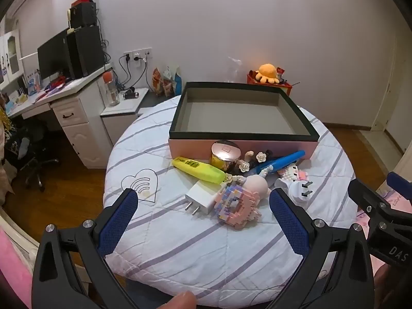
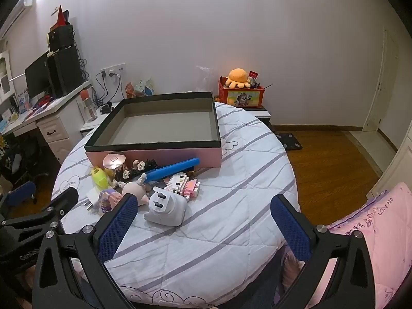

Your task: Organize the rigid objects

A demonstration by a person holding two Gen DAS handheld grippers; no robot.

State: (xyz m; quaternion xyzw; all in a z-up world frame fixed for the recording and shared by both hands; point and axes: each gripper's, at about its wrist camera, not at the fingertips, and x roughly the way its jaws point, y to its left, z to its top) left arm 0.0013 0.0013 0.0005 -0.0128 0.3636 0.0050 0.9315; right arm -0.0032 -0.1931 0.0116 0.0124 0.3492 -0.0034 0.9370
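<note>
1. The left gripper (image 1: 203, 209) is being held level, its jaws spread wide with nothing between them.
2. The right gripper (image 2: 204, 212) is being held alongside it, jaws likewise parted wide, gripping nothing.

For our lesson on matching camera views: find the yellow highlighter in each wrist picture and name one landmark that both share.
Left wrist: yellow highlighter lies centre, left of the gold jar, before the pink box.
Right wrist: it lies left of centre, seen end-on, below the jar.
Shared landmark: the orange plush octopus at the wall.
</note>
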